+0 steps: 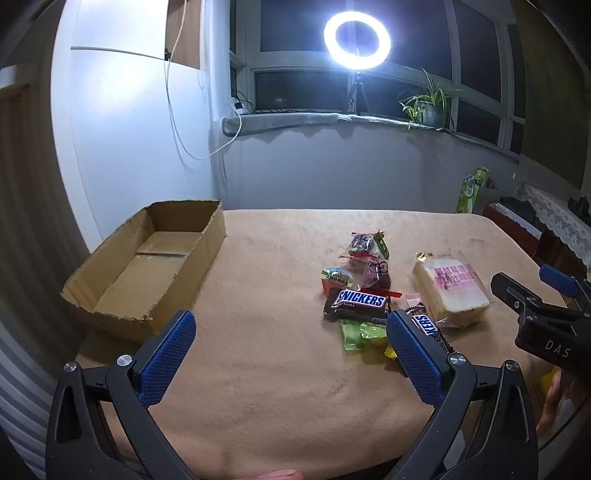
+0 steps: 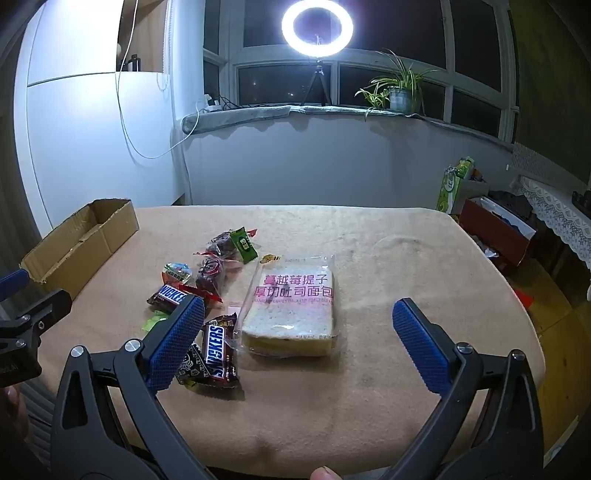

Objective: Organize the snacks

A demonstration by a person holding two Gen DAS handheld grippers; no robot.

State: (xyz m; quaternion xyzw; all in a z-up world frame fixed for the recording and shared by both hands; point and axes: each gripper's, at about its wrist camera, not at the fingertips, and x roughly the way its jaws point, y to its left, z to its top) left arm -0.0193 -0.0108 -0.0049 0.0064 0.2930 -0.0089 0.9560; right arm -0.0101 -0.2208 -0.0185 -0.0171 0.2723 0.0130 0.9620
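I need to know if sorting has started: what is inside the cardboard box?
The cardboard box shows only its bare bottom flaps; no snack is visible inside. The floor just behind its near wall is hidden. The snacks, like the bread pack, lie on the table.

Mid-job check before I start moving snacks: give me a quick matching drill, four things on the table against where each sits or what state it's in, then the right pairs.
Things:
1. cardboard box
2. bagged toast
3. ring light
4. right gripper

Places or states:
A. open, above the cloth, holding nothing
B. lit, on the windowsill
C. empty, at the table's left edge
D. flat on the cloth, right of the candy pile

Pairs: 1-C, 2-D, 3-B, 4-A
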